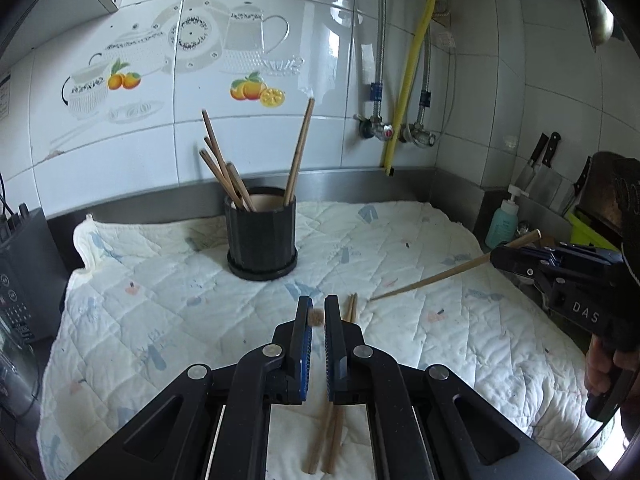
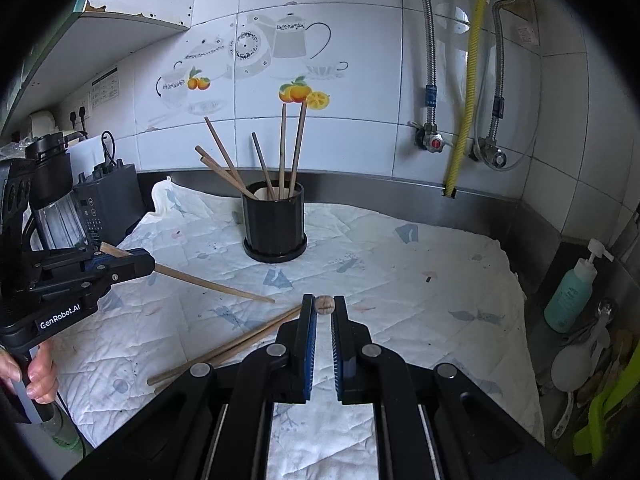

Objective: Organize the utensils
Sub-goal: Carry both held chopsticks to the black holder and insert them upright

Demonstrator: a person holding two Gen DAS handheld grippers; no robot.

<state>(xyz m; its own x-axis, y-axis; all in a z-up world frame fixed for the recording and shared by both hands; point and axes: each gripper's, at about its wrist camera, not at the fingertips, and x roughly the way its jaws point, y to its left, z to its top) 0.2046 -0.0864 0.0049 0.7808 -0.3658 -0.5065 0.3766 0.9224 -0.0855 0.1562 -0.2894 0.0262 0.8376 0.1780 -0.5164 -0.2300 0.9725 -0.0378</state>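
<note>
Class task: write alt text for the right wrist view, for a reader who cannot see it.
Two black tongs, right and left, each grip one wooden chopstick above a white quilted cloth. Behind stands a black holder of chopsticks; two more chopsticks lie on the cloth.

Ten chopsticks, one holder, two grippers.

Ahead of my jaws stands one black holder (image 2: 274,220) with six chopsticks (image 2: 282,140) upright or leaning in it, as counted from my right side; from the left I make out only five, since two seem to overlap. Two loose chopsticks (image 2: 240,344) lie together on the one cloth (image 2: 400,264), just left of my right gripper (image 2: 324,306). That gripper pinches one chopstick (image 1: 432,278), and my left gripper (image 1: 316,308) pinches one more chopstick (image 2: 208,282). Far right of both: one pump bottle (image 2: 568,296) and at least two knives (image 1: 536,160).
</note>
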